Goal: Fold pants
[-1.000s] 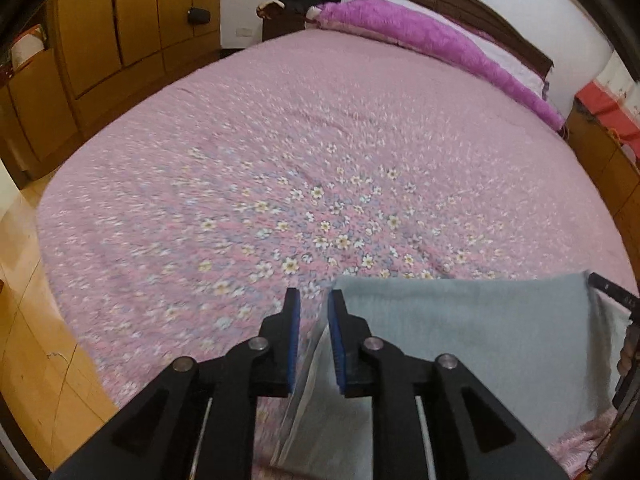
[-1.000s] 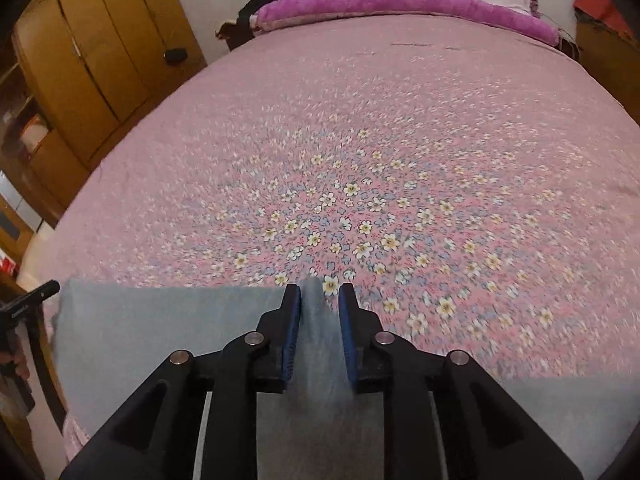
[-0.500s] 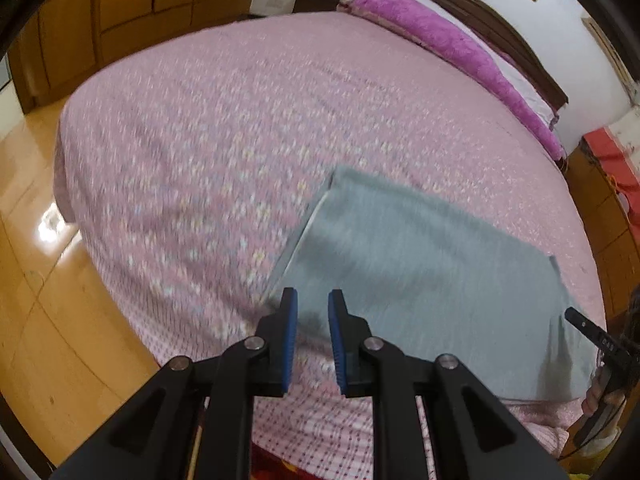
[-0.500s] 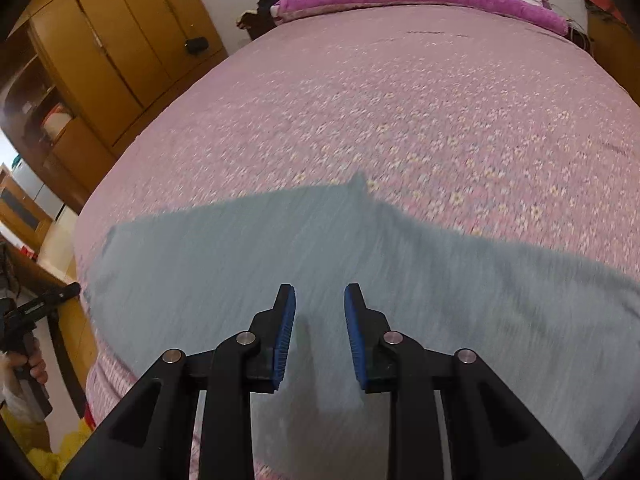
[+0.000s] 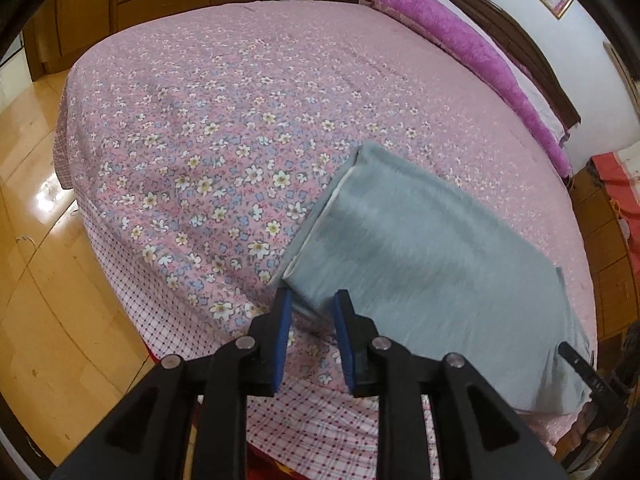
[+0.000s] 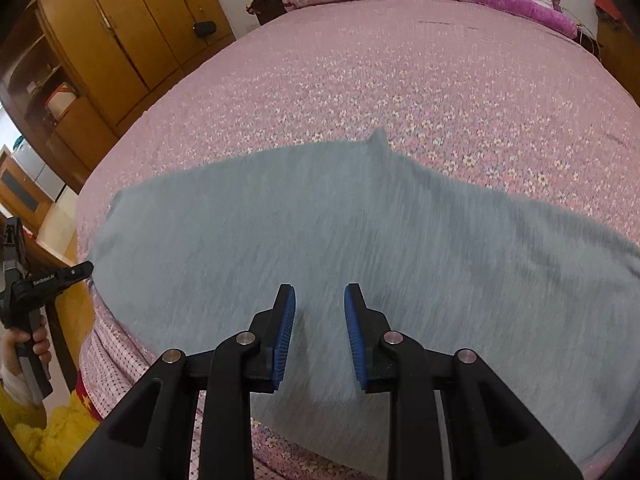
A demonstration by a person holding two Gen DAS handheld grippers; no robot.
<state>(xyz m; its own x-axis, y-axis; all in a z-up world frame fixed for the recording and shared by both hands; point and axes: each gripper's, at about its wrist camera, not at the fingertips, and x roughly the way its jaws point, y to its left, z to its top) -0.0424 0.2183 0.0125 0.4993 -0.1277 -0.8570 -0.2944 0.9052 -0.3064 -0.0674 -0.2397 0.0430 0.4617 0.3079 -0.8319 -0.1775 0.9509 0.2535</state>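
The grey pants (image 5: 432,264) lie folded flat near the foot edge of the pink floral bed (image 5: 240,120). In the right wrist view the pants (image 6: 320,232) spread wide across the bed (image 6: 400,60). My left gripper (image 5: 310,308) is open and empty, hovering just short of the pants' near left corner. My right gripper (image 6: 320,304) is open and empty above the near part of the pants. The left gripper also shows in the right wrist view (image 6: 76,270) at the far left, held in a hand.
Purple pillows (image 5: 472,56) and a dark headboard (image 5: 520,36) lie at the far end. Wooden wardrobes (image 6: 120,32) stand to the left. Wooden floor (image 5: 40,240) lies beside the bed. A red cloth (image 5: 616,184) is at the right.
Both grippers let go of the pants' folded edge, opened and pulled back toward the foot of the bed. The pants now lie flat on the bed.
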